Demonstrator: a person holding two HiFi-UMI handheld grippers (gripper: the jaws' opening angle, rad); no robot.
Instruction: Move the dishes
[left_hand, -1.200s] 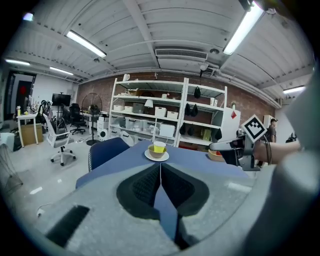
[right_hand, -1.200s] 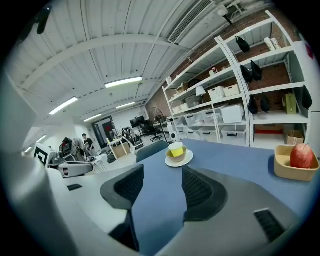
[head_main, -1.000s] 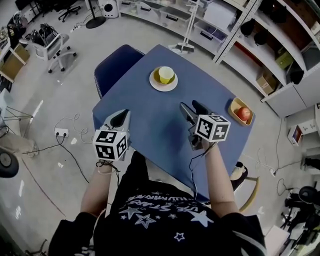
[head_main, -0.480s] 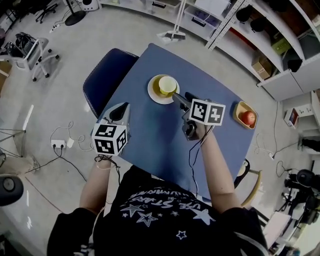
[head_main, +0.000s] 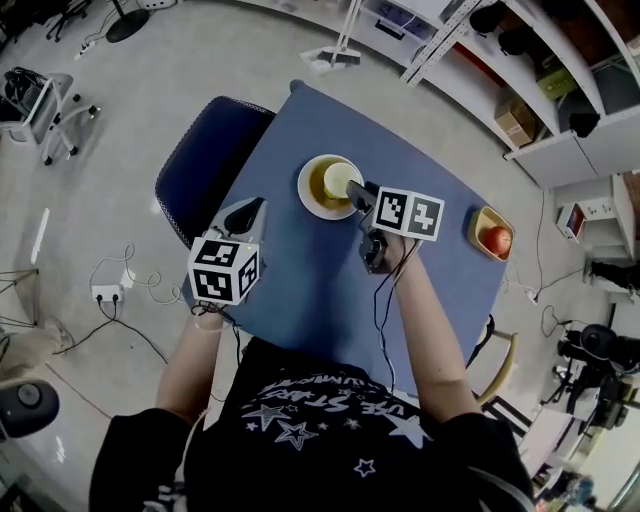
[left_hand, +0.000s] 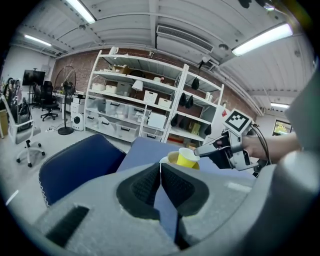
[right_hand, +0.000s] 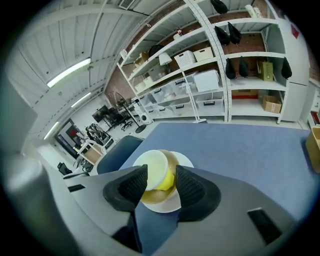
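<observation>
Overhead and low views sharing cup (head_main: 338, 180)

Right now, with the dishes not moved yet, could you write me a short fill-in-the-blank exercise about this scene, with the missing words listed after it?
1. The ____ cup stands on the saucer.
2. The apple lies in the small tray, and its colour is ____.
3. The left gripper has its tongs ____, with nothing between them.
4. The chair beside the table is dark ____.

Missing words: yellow; red; shut; blue.
</observation>
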